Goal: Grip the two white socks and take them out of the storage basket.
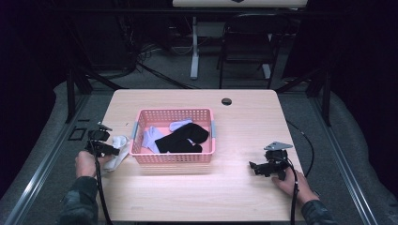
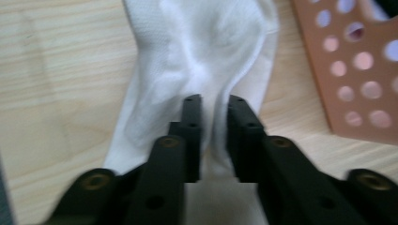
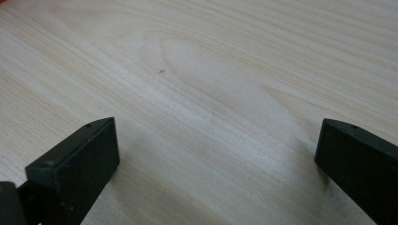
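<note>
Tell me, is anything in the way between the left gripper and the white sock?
Nothing visible. The left gripper is right on the white sock, with a fold of cloth in the narrow gap between its jaws, beside the pink basket.

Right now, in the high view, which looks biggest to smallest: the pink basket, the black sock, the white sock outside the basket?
1. pink basket
2. black sock
3. white sock, partly hidden by the left gripper, so it may be bigger than it looks.

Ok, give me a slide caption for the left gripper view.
Left gripper with jaws slightly apart over a white sock lying on the wooden table beside the pink basket.
</note>
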`<state>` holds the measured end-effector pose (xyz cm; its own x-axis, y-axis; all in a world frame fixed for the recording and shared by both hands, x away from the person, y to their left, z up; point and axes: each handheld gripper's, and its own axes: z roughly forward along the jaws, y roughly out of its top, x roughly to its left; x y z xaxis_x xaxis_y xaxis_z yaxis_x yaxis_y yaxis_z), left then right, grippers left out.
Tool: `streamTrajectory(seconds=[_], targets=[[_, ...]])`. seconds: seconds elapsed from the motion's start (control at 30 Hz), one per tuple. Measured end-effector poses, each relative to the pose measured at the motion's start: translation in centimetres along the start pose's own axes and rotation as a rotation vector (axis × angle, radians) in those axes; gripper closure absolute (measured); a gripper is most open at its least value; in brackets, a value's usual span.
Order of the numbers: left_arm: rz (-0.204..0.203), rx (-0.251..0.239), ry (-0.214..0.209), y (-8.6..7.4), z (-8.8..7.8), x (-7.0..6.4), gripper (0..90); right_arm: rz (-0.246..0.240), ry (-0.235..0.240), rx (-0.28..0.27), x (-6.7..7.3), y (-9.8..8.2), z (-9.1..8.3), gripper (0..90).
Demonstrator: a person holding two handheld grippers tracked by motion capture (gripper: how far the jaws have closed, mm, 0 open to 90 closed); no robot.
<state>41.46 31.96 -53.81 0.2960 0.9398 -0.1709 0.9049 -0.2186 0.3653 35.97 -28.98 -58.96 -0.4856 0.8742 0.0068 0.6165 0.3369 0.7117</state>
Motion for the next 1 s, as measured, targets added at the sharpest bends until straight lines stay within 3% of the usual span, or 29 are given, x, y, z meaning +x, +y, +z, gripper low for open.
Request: streamTrajectory(seconds=[0.03, 0.13, 0.17, 0.2, 0.23, 0.4, 0.67, 1.0], targets=[[-0.004, 0.000, 0.001, -0.1, 0.0, 0.0, 65.2, -0.002, 0.001, 0.002, 0.0, 0.0, 0.0, 0.0], [-0.008, -0.032, 0.009, -0.4, -0.8, 0.0, 45.0, 0.000, 0.000, 0.000, 0.0, 0.0, 0.0, 0.0], [-0.008, -0.039, 0.011, -0.5, -1.1, 0.0, 35.9, 0.000, 0.000, 0.000, 0.0, 0.0, 0.0, 0.0], [-0.005, -0.059, -0.001, -0.8, -1.6, 0.1, 19.2, 0.000, 0.000, 0.000, 0.0, 0.0, 0.0, 0.0], [-0.007, -0.068, 0.001, -0.9, -1.9, 0.0, 19.2, 0.000, 0.000, 0.000, 0.0, 0.0, 0.0, 0.0], [0.017, -0.127, 0.015, -1.9, -4.0, -0.8, 1.2, 0.001, 0.000, 0.000, 0.0, 0.0, 0.0, 0.0], [0.047, -0.175, 0.023, -3.6, -5.7, -2.1, 0.0, 0.001, -0.001, 0.000, 0.0, 0.0, 0.0, 0.0], [0.069, -0.221, 0.003, -6.8, -5.6, -3.4, 0.0, 0.002, 0.000, -0.001, 0.0, 0.0, 0.0, 0.0]])
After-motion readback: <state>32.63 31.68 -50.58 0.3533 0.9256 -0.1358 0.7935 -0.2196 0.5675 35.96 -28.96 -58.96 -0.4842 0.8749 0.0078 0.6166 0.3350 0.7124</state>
